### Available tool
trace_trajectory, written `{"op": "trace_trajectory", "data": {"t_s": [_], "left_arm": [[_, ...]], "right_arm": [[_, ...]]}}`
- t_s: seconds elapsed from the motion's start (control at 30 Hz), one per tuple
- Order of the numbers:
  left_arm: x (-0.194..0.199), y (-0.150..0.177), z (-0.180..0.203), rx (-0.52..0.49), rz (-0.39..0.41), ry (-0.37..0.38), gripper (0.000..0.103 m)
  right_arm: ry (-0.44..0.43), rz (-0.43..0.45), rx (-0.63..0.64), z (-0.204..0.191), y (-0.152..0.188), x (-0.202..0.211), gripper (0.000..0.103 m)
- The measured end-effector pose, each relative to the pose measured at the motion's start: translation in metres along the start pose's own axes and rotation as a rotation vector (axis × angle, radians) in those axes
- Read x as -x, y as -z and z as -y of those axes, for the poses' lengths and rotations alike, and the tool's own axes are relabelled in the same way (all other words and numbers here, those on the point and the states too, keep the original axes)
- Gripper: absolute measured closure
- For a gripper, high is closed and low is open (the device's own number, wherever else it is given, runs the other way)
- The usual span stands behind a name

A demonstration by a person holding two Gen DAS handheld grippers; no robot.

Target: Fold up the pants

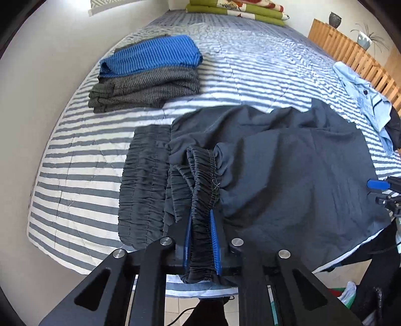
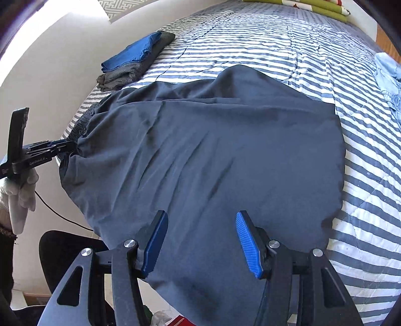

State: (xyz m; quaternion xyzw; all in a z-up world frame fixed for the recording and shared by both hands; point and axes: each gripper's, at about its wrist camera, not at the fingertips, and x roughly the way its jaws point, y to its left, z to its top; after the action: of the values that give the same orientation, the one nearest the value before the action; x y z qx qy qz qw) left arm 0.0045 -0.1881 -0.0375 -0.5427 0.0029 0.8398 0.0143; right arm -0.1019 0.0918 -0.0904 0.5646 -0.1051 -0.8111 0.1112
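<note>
Dark navy pants [image 1: 288, 163] lie spread across the near part of a striped bed. My left gripper [image 1: 201, 213] is shut on their gathered elastic waistband [image 1: 203, 180], which bunches up between the blue pads. In the right wrist view the same gripper [image 2: 67, 145] pinches the pants' left end, held by a white-gloved hand [image 2: 22, 195]. My right gripper [image 2: 201, 215] stands open low over the pants [image 2: 225, 150] near the bed's front edge. Its blue pads are wide apart and not pressing the cloth that lies under and between them. Its tip shows at the right edge of the left wrist view [image 1: 378, 185].
A stack of folded clothes, blue striped on grey [image 1: 147, 72] [image 2: 135, 60], sits at the bed's left side. A light blue garment [image 1: 363, 92] [image 2: 388, 67] lies crumpled at the right. A green folded blanket [image 1: 238, 10] rests at the far end, and a wooden slatted rail [image 1: 351, 55] runs along the right.
</note>
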Motion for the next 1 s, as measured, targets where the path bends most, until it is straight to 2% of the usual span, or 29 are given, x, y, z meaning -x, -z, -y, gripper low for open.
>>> {"op": "trace_trajectory", "data": {"t_s": [0.1, 0.17, 0.33, 0.47, 0.53, 0.57, 0.63, 0.77, 0.83, 0.9, 0.97, 1.0], "left_arm": [[0.005, 0.001, 0.001, -0.003, 0.036, -0.037, 0.086], [0.002, 0.001, 0.002, -0.004, 0.019, -0.022, 0.083], [0.004, 0.0, 0.011, -0.03, 0.016, -0.062, 0.083], [0.019, 0.004, 0.012, -0.031, 0.055, -0.094, 0.084], [0.027, 0.006, 0.014, -0.034, 0.067, -0.098, 0.09], [0.029, 0.009, 0.016, -0.042, 0.062, -0.082, 0.099], [0.026, 0.014, 0.019, -0.048, 0.041, -0.059, 0.1], [0.015, 0.015, 0.017, -0.034, 0.026, -0.089, 0.098], [0.019, 0.012, 0.01, 0.006, 0.039, -0.07, 0.087], [0.026, 0.01, 0.005, 0.007, 0.064, -0.062, 0.046], [0.027, 0.01, 0.004, -0.013, 0.074, -0.07, 0.042], [0.024, 0.009, 0.003, -0.021, 0.054, -0.072, 0.052]], "right_arm": [[-0.005, -0.008, 0.007, 0.001, 0.001, -0.001, 0.05], [-0.008, -0.01, 0.011, 0.001, 0.003, 0.0, 0.05], [-0.029, -0.016, -0.007, 0.005, 0.004, 0.0, 0.05], [-0.038, -0.027, -0.007, 0.007, 0.005, -0.001, 0.05], [-0.04, -0.026, -0.004, 0.008, 0.006, -0.001, 0.05], [-0.041, -0.026, -0.003, 0.008, 0.006, -0.001, 0.05], [-0.044, -0.027, -0.007, 0.009, 0.006, -0.002, 0.05], [-0.051, -0.032, -0.013, 0.012, 0.007, -0.002, 0.05], [-0.06, -0.038, -0.01, 0.013, 0.009, 0.0, 0.05], [-0.061, -0.043, -0.001, 0.015, 0.011, 0.003, 0.05], [-0.069, -0.055, 0.013, 0.016, 0.013, 0.006, 0.05], [-0.072, -0.062, 0.023, 0.017, 0.014, 0.007, 0.05]]}}
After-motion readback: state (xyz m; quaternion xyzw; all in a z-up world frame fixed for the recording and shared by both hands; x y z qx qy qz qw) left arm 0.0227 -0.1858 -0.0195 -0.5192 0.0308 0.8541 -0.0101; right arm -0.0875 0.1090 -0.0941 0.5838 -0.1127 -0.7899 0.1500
